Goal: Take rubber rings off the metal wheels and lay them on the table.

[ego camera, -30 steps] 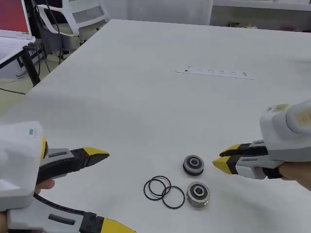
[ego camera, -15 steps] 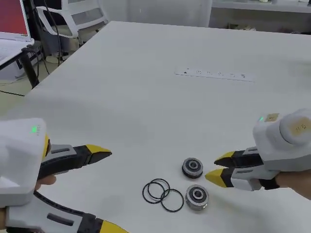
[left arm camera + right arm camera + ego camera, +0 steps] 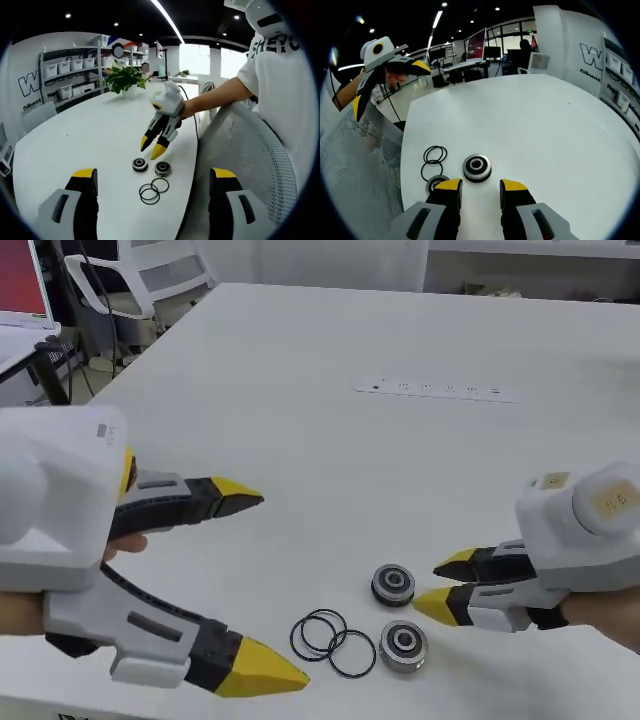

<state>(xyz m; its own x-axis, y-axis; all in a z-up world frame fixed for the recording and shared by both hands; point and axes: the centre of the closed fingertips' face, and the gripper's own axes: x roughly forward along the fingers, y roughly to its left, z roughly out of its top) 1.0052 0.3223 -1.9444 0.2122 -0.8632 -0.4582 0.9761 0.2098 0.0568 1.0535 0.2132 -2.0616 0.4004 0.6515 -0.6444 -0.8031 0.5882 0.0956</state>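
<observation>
Left tool [image 3: 258, 585] nearest, at 8 o'clock in the head view; jaws spread wide, nothing between them, held off the bench [image 3: 300, 420]. Three rings [image 3: 333, 637] lie flat on the bench, overlapping one another, free of the wheels. Near wheel [image 3: 404, 645] just beside them at their 3 o'clock, rim bright metal. Far wheel [image 3: 393, 584] at 12 o'clock of the near one, close but apart, rim dark. Both lie flat. Right tool [image 3: 435, 583] at 3 o'clock of the far wheel, tips just beside it, jaws a little apart, holding nothing. In the right gripper view the far wheel [image 3: 477, 167] sits just ahead of the jaw tips. White strip [image 3: 435, 390] well beyond, at 12 o'clock.
</observation>
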